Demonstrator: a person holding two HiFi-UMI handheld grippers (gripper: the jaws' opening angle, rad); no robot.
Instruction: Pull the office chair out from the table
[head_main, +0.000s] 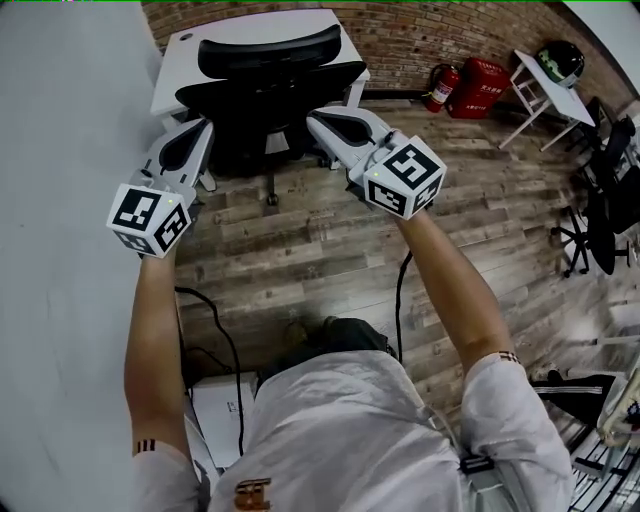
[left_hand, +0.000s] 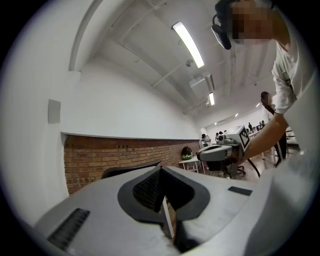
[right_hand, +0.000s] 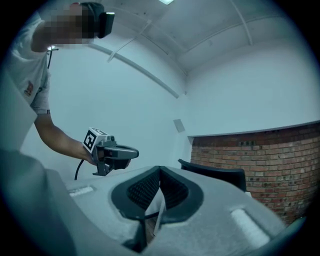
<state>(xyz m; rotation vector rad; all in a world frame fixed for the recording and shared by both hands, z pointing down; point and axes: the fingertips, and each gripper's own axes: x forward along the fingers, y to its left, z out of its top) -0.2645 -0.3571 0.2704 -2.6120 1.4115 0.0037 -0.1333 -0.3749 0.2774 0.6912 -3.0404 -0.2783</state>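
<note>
A black office chair (head_main: 265, 90) stands tucked against a white table (head_main: 250, 25) by the brick wall. My left gripper (head_main: 206, 123) reaches toward the chair's left side, its tips just short of the seat, jaws shut and empty. My right gripper (head_main: 313, 118) is level with it by the chair's right side, also shut with nothing held. In the left gripper view the shut jaws (left_hand: 161, 170) point past the chair's back rim (left_hand: 125, 171), and the right gripper (left_hand: 220, 152) shows beside them. The right gripper view shows its shut jaws (right_hand: 160, 169), the chair's back (right_hand: 215, 172) and the left gripper (right_hand: 117, 152).
A white wall runs along the left. Red fire extinguishers (head_main: 440, 88) and a red box (head_main: 478, 87) stand by the brick wall. A white side table (head_main: 545, 95) carries a helmet (head_main: 560, 62). More chairs (head_main: 605, 200) stand at the right. Cables and a white box (head_main: 225, 405) lie by the person's feet.
</note>
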